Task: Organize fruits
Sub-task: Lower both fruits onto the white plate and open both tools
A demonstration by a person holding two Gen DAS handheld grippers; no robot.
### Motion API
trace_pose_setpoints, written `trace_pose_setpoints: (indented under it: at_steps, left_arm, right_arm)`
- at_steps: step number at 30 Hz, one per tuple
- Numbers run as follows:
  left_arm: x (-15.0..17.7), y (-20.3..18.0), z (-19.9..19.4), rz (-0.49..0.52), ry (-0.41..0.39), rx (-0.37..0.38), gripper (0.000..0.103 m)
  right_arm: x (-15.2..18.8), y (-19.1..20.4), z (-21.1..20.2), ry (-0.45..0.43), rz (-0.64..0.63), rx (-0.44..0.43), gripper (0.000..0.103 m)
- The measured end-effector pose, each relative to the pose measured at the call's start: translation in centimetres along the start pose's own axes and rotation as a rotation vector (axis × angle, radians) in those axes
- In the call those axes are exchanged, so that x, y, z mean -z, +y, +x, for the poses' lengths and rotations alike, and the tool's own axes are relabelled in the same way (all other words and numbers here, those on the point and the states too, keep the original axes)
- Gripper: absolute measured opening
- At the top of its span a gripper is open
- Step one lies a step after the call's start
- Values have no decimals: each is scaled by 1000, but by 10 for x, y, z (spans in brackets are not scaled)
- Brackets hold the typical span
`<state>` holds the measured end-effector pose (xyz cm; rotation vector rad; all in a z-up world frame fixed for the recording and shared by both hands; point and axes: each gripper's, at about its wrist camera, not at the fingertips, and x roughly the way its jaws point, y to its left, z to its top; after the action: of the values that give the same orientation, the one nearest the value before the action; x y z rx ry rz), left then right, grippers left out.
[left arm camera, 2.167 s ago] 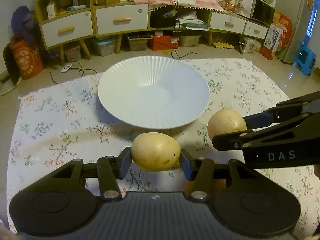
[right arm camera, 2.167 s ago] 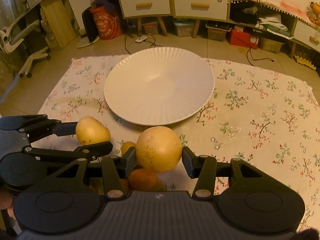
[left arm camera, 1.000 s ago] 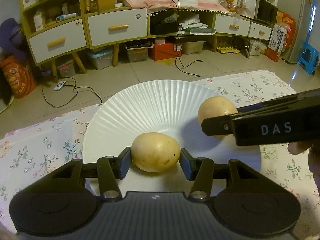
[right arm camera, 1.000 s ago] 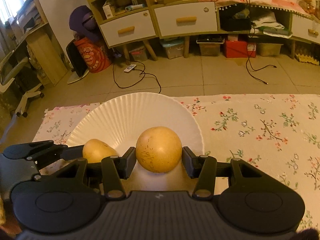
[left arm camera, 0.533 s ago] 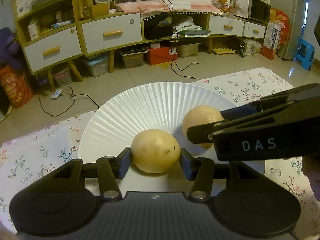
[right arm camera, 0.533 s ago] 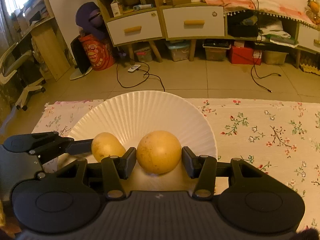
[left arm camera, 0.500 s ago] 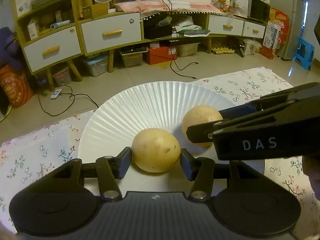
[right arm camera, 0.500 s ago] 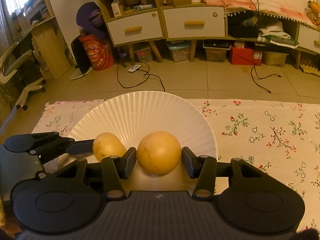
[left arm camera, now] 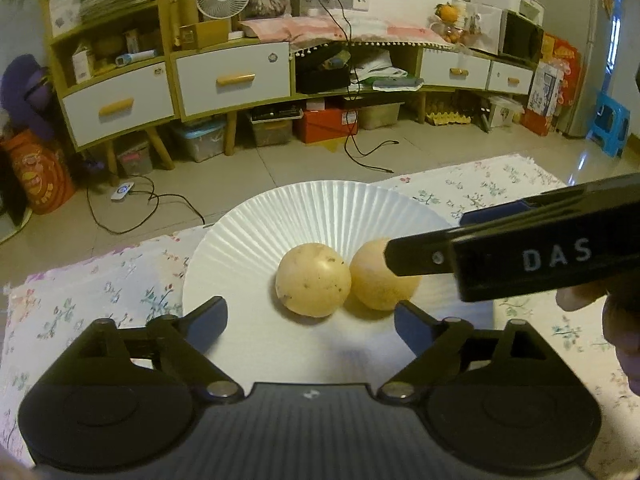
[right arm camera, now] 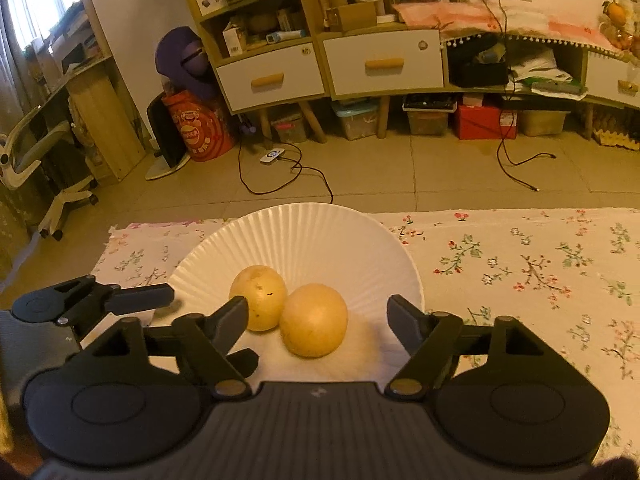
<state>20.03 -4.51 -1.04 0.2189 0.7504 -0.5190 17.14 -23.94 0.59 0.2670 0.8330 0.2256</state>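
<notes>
Left gripper (left arm camera: 310,322): we see its jaws spread wide, having just been opening, with nothing pressed between the pads; the speckled fruit (left arm camera: 313,279) sits just beyond them on the plate.
Right gripper (right arm camera: 316,318): its jaws have likewise just been opening, and we see both pads clear of the rounder fruit (right arm camera: 313,320), which rests on the plate between them.
Fruits: the two lie side by side on the white fluted plate (left arm camera: 320,208), touching or nearly so (we cannot tell which).
Left view only: the right gripper crosses from the right as a black bar lettered DAS, covering the rounder fruit's upper right; part of a hand (left arm camera: 616,320) shows at the right edge.
Right view only: the left gripper reaches in low on the left, one finger (right arm camera: 138,297) over the plate rim, the other half hidden behind the right gripper's own finger.
Cut off: each gripper body hides the plate's near rim.
Cloth: a floral cloth (right arm camera: 520,264) lies under the plate.
Far: the sideboard (right arm camera: 384,64) with white drawers stands against the wall.
</notes>
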Motion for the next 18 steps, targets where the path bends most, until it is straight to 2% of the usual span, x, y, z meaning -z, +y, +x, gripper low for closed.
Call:
trace_pose_setpoints:
  at_steps: [5, 9, 18]
  left_arm:
    - [4, -4, -20, 1, 3, 5, 92]
    - [9, -5, -34, 20, 23, -14, 92]
    - [28, -3, -68, -24, 25, -19, 94]
  right_arm:
    - [4, 5, -21, -11, -18, 23, 86]
    - [9, 7, -34, -9, -22, 33, 89]
    - [27, 17, -55, 9, -34, 50, 91]
